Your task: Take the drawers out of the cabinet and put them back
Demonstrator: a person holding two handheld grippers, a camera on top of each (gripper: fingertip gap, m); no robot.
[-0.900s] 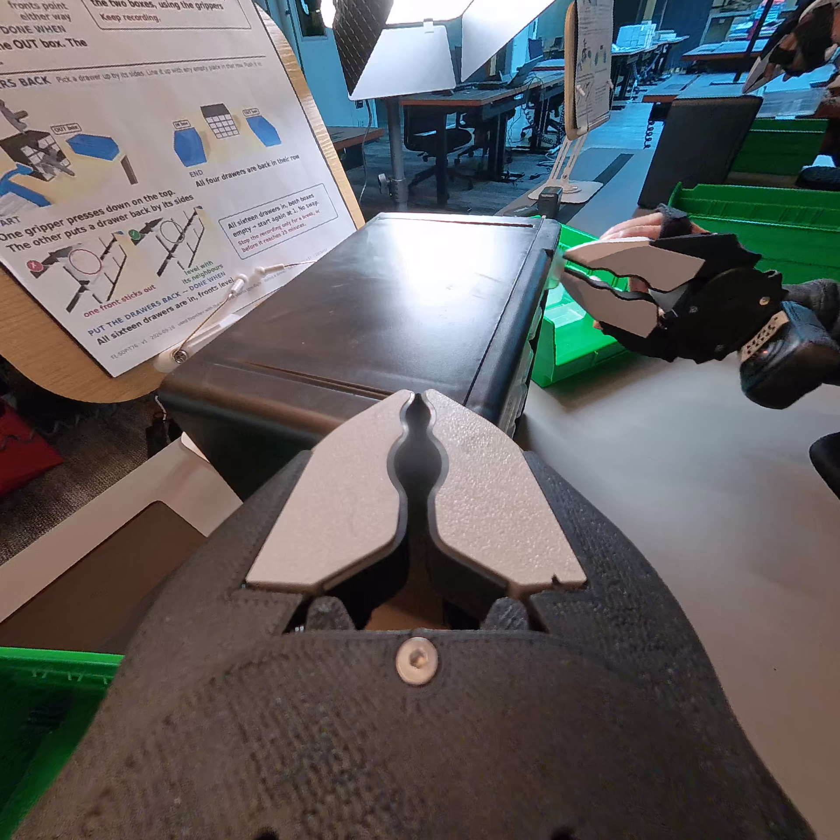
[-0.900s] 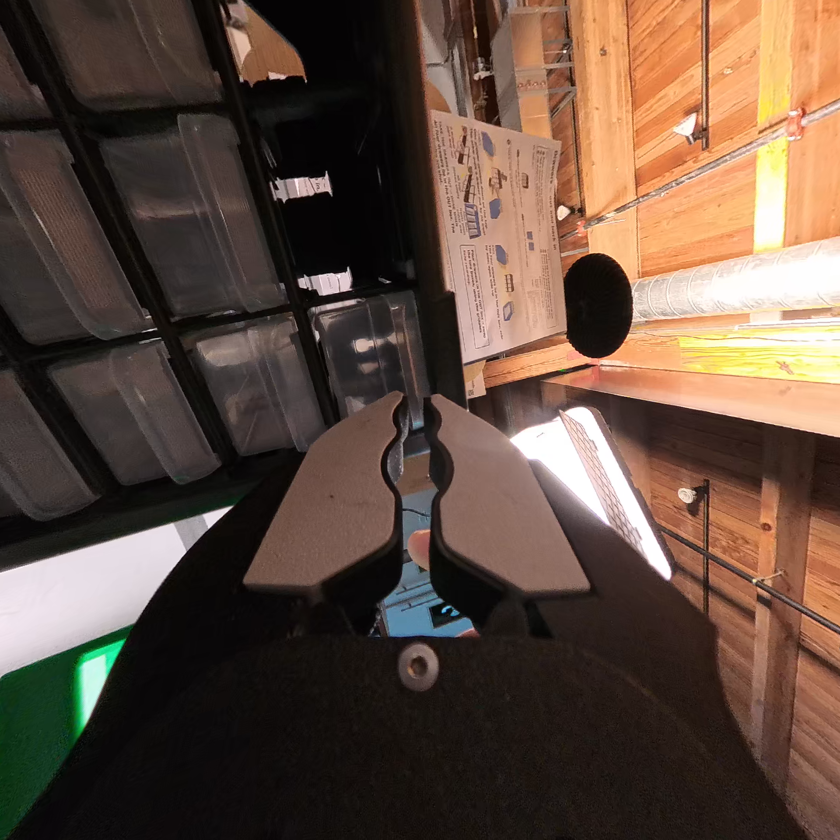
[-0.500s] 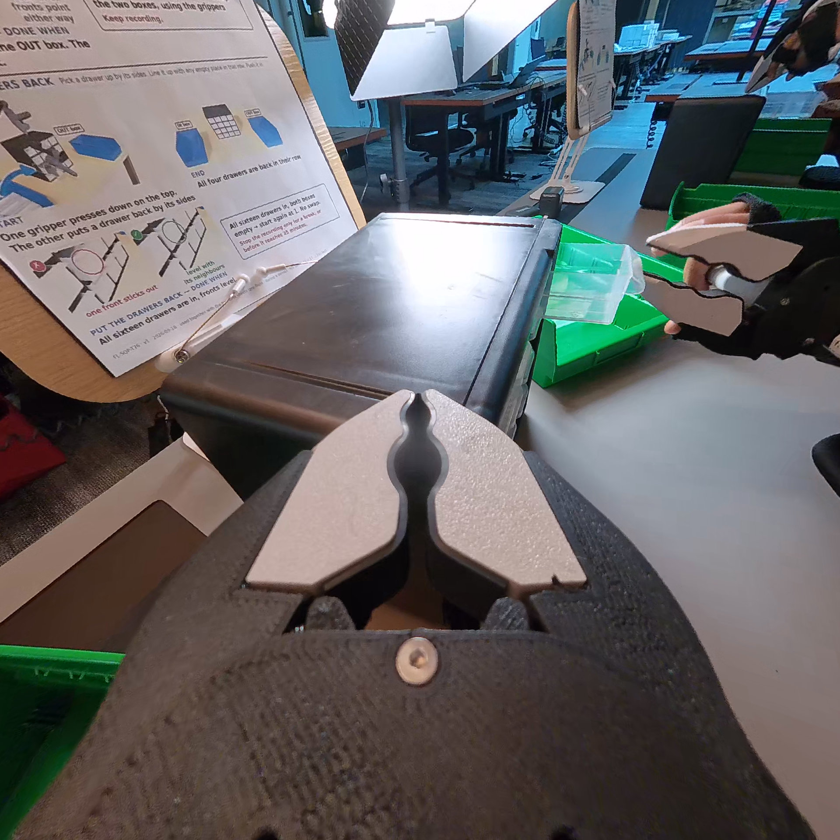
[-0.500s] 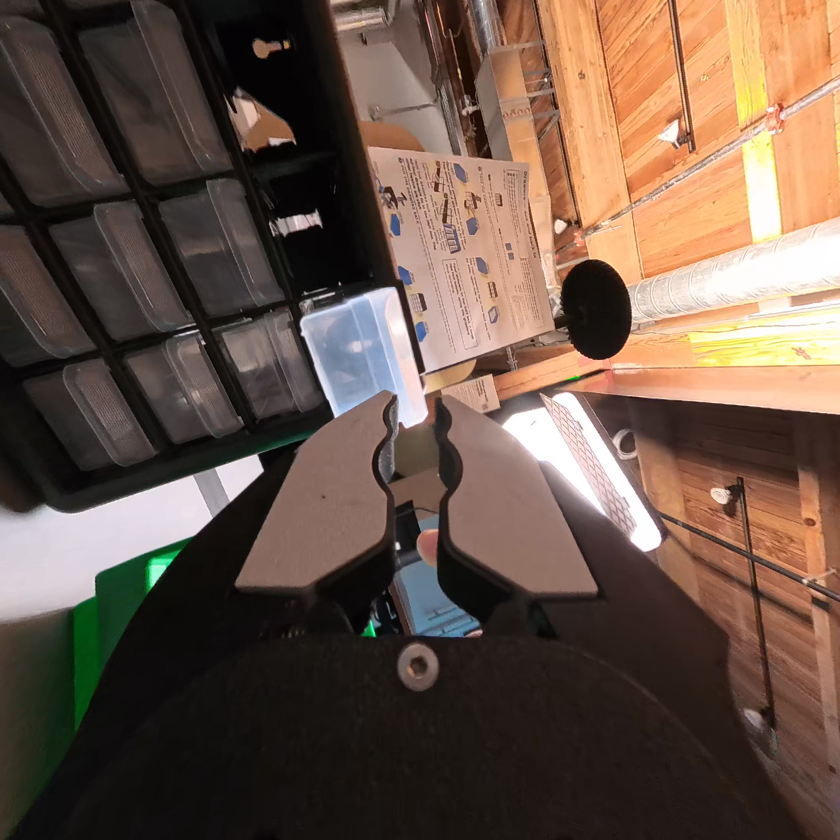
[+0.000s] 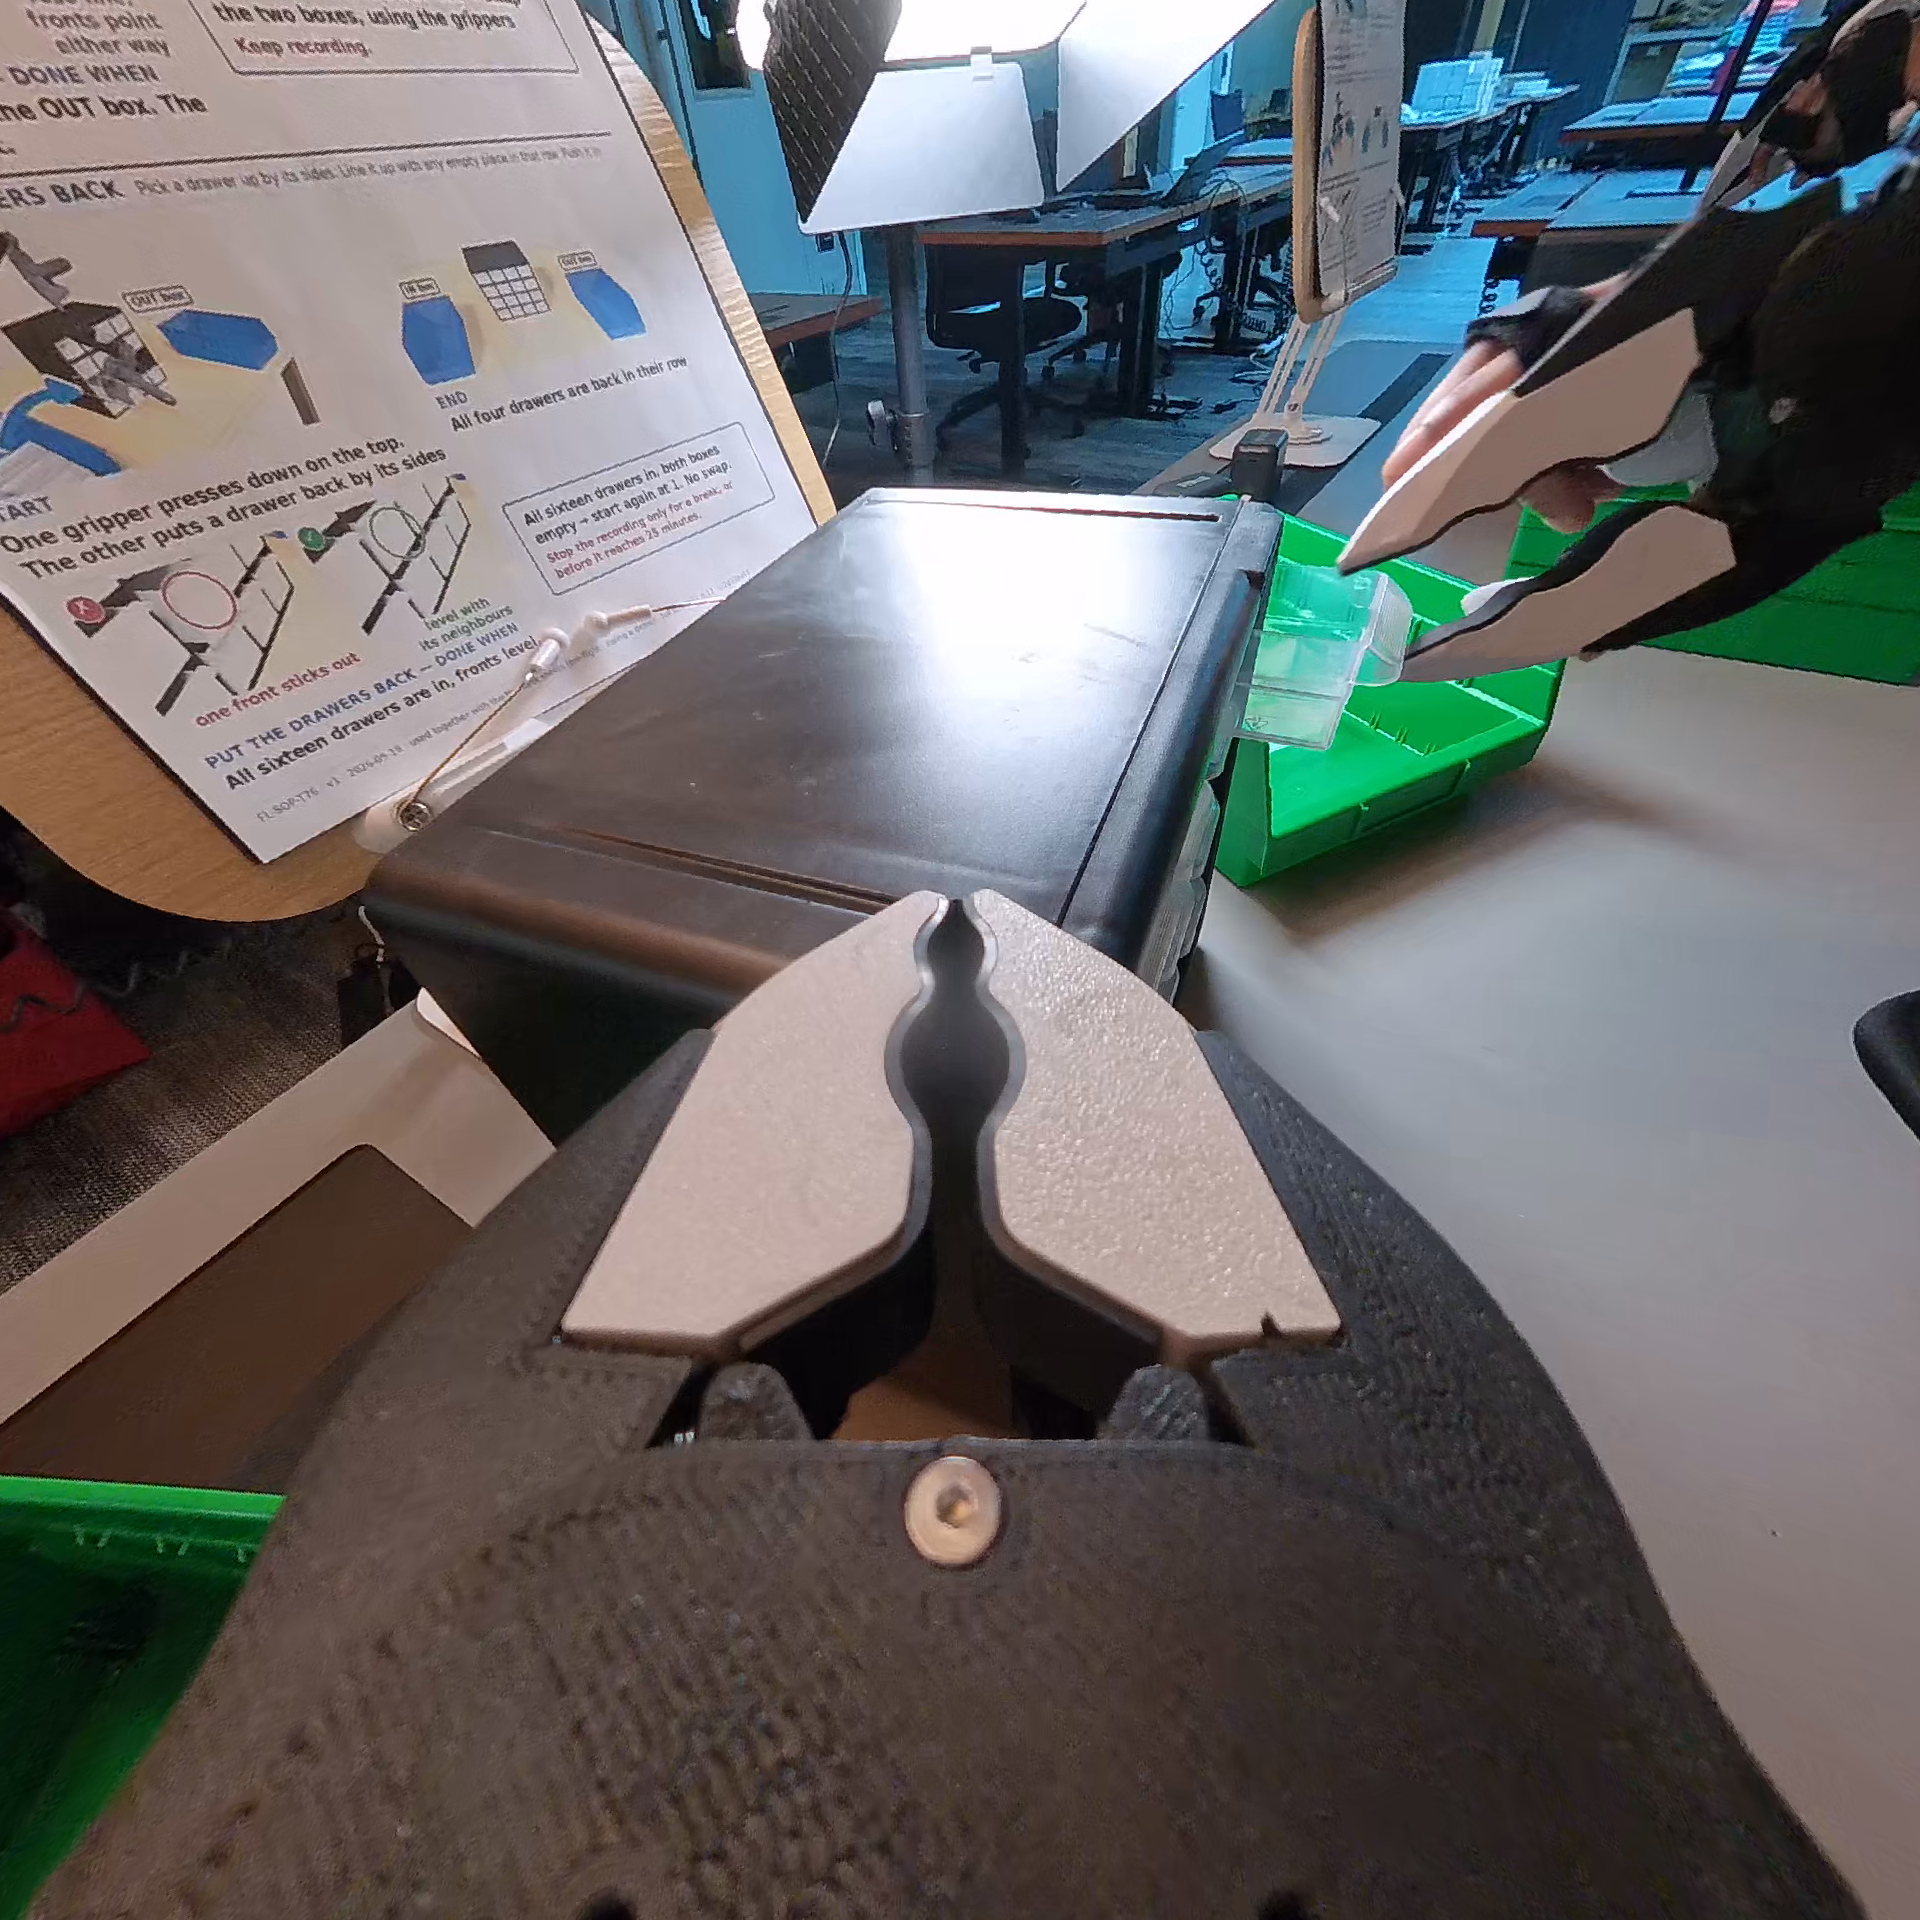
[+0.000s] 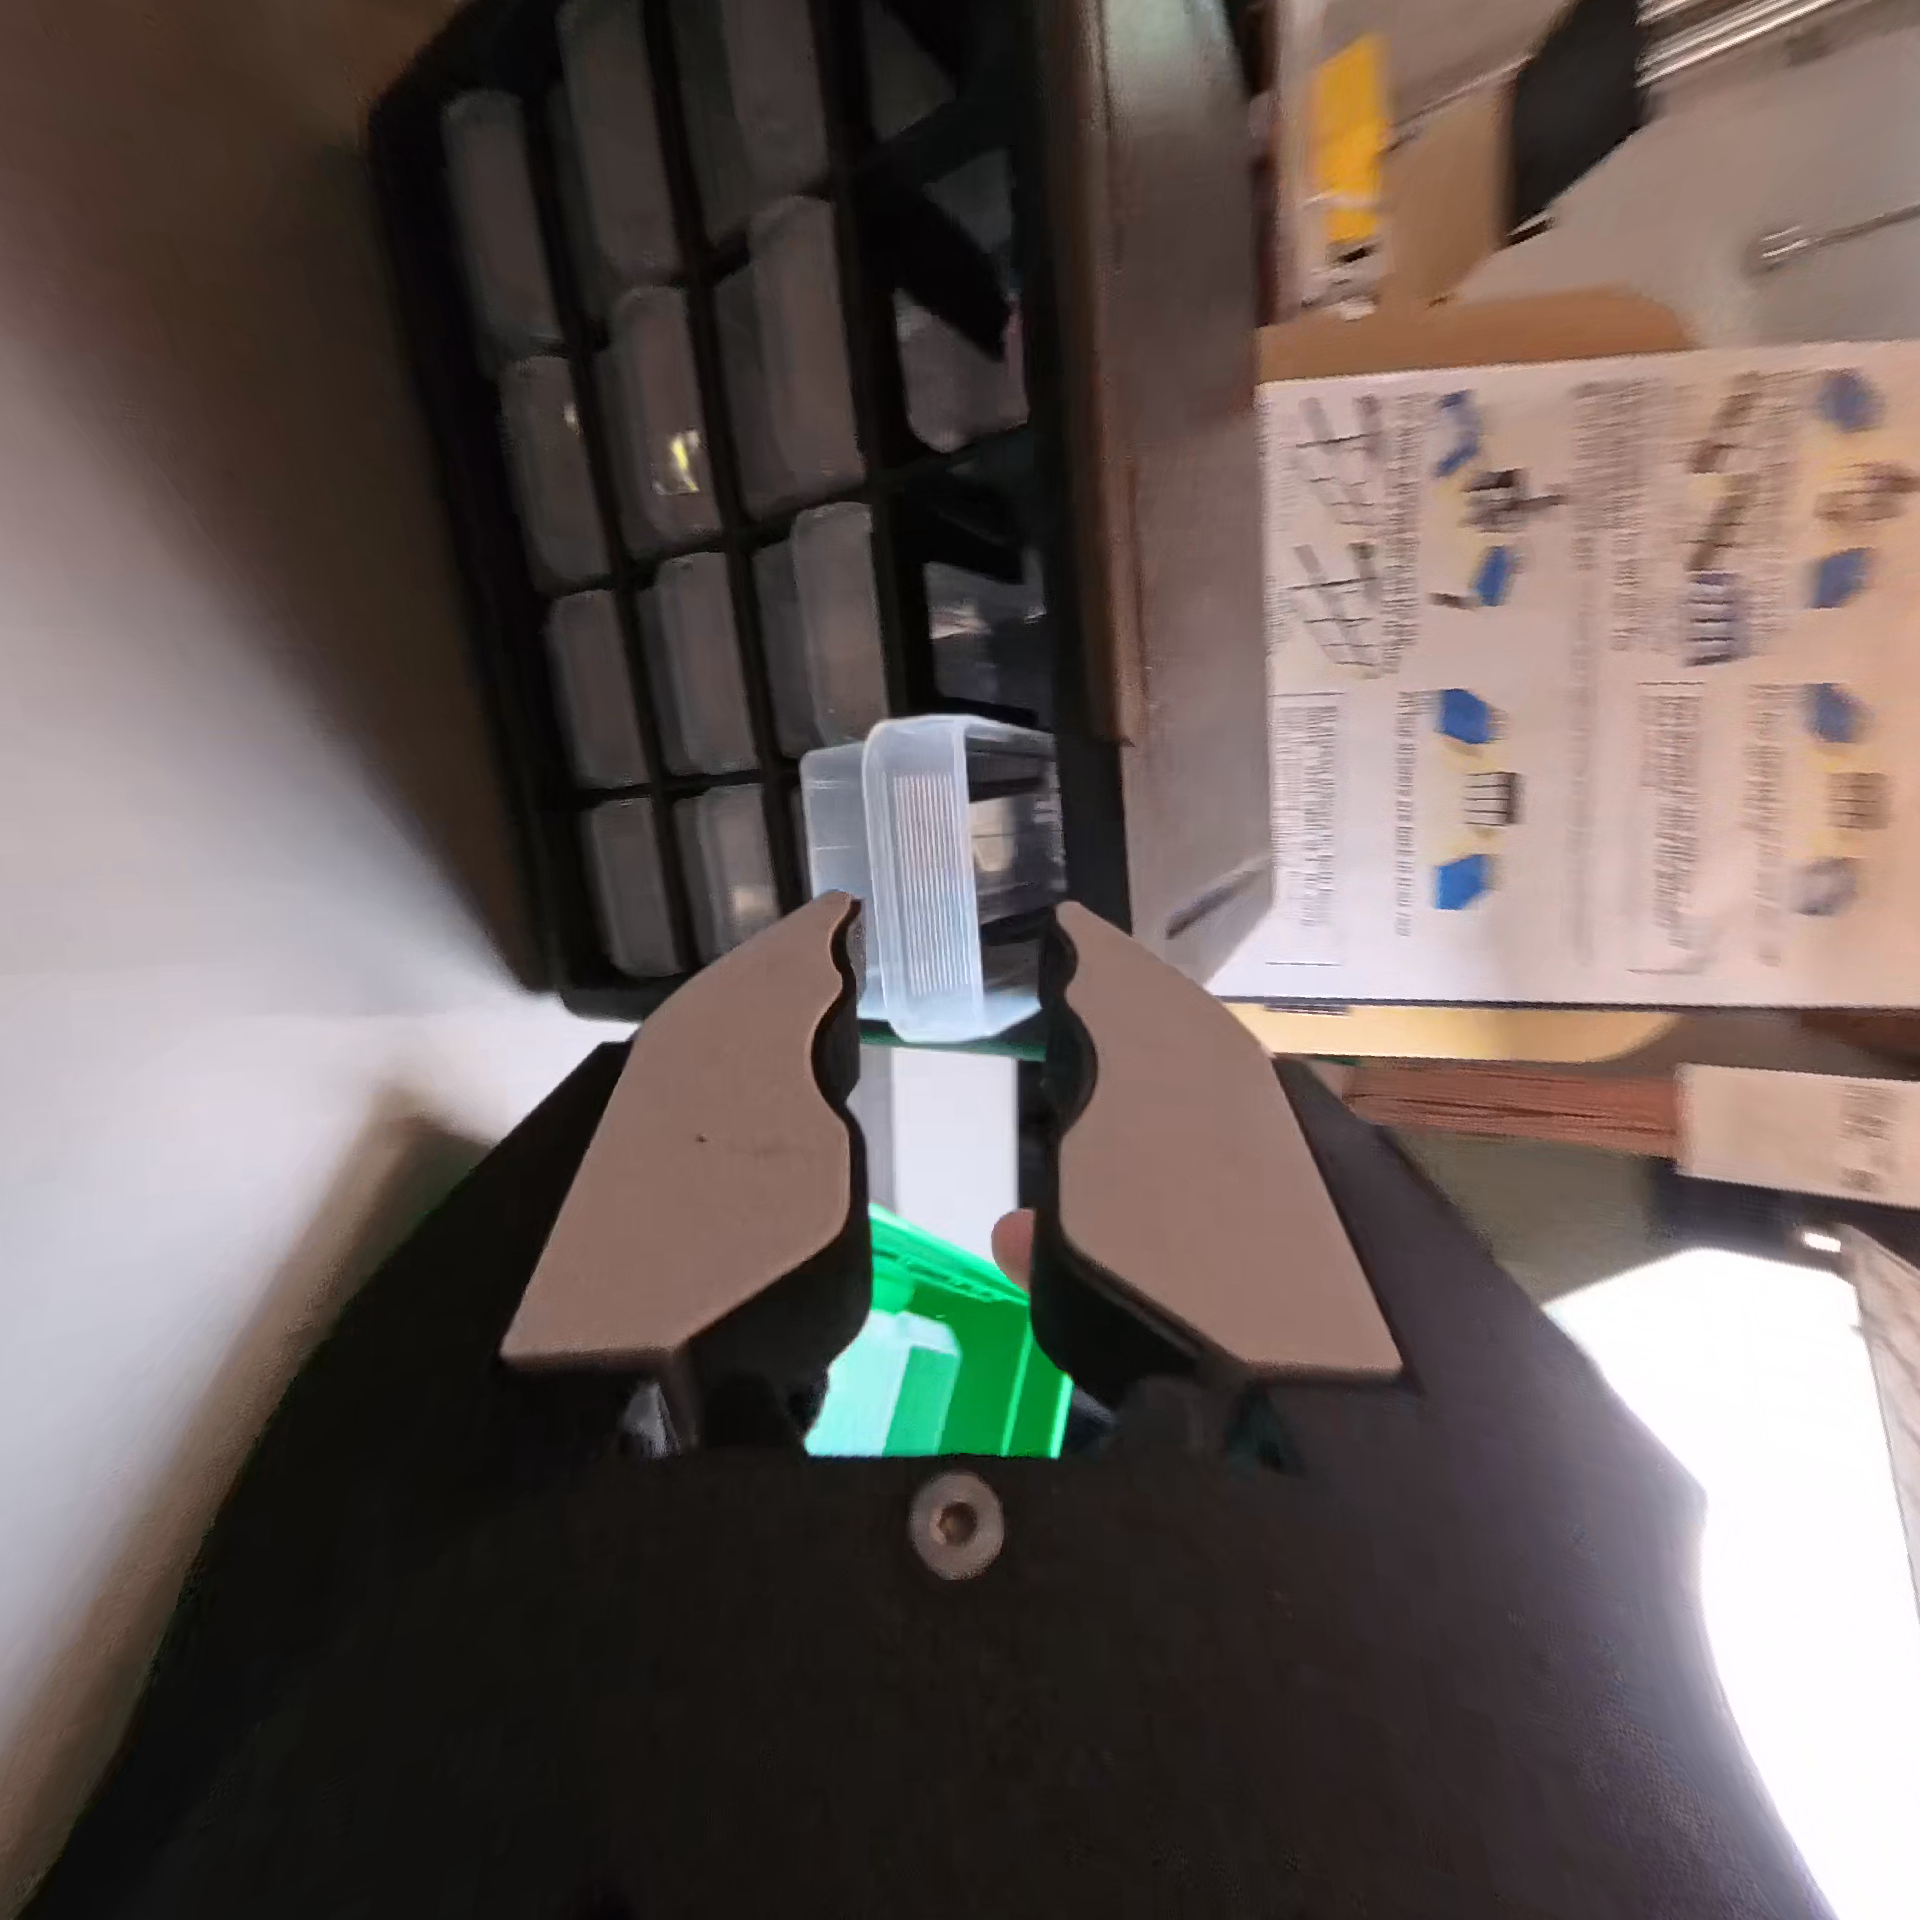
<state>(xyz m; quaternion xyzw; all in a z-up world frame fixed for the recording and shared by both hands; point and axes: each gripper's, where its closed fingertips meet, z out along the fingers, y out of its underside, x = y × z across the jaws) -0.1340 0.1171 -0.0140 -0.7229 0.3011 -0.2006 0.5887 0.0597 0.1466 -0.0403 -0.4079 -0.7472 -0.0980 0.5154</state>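
The black drawer cabinet point(image 5: 883, 675) stands on the table. My left gripper point(image 5: 956, 920) is shut and empty, its tips at the near edge of the cabinet top. A clear plastic drawer point(image 5: 1314, 655) sticks partway out of the cabinet's top row. My right gripper point(image 5: 1371, 613) is open, with one finger above and one below the drawer's front. In the right wrist view the drawer point(image 6: 925, 852) lies just beyond the open gripper point(image 6: 951, 914), and the cabinet point(image 6: 1143, 468) shows several clear drawers in place and some dark empty slots in the top row.
A green bin point(image 5: 1403, 748) sits right beside the cabinet front under the drawer, and shows in the right wrist view point(image 6: 935, 1382). More green bins stand at the far right point(image 5: 1818, 603) and lower left point(image 5: 83, 1662). An instruction poster point(image 5: 312, 416) leans behind the cabinet. Grey table point(image 5: 1558, 1039).
My right gripper pulled the drawer out of the top row by its front, then opened and now straddles the drawer's front. My left gripper has not moved.
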